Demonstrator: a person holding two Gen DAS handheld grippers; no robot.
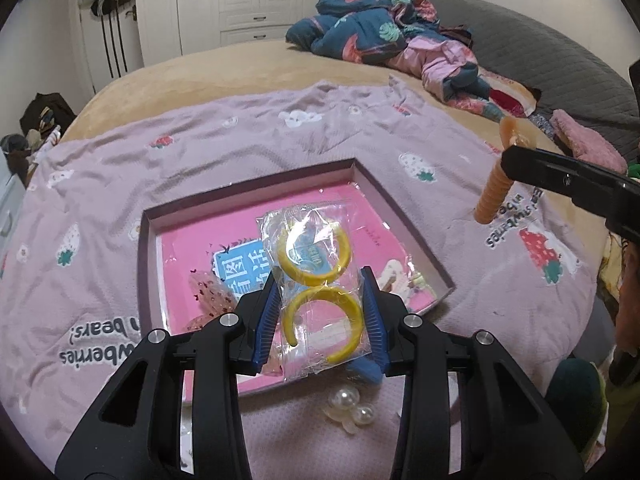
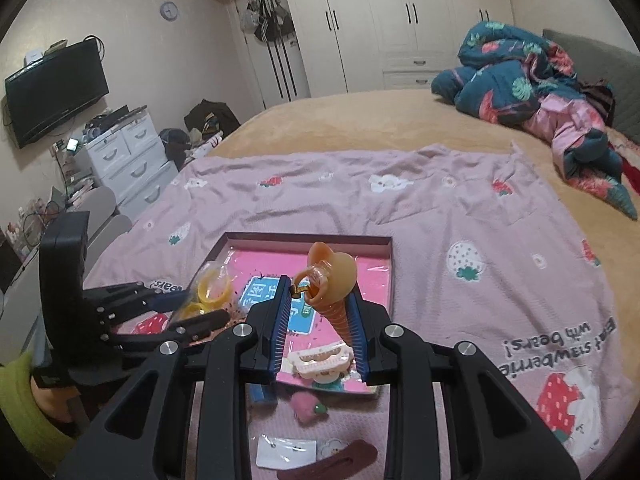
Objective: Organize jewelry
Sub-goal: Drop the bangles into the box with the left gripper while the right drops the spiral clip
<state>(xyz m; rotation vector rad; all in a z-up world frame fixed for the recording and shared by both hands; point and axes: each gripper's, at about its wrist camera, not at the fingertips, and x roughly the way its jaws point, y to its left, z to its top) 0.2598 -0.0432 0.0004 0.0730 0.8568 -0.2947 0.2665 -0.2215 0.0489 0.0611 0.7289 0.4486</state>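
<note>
A shallow box lid (image 1: 404, 216) is lying on a pink strawberry-print blanket (image 1: 224, 140) spread over a bed (image 2: 360, 116), holding a pink card and a cream hair claw (image 2: 320, 360). White wardrobes (image 2: 400, 20) are standing behind. The left tongs (image 1: 320, 312) are gripping a clear packet of yellow hoop earrings (image 1: 320, 276) above the lid. The right tongs (image 2: 320, 312) are clenching an orange ice-cream-cone hair clip (image 2: 336, 280) over it. Pearl earrings (image 1: 352, 404) are lying on the blanket just beside the lid.

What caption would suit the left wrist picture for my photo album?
Left gripper holds a clear bag of yellow hoops over a pink-lined box on a strawberry bedspread.
</note>
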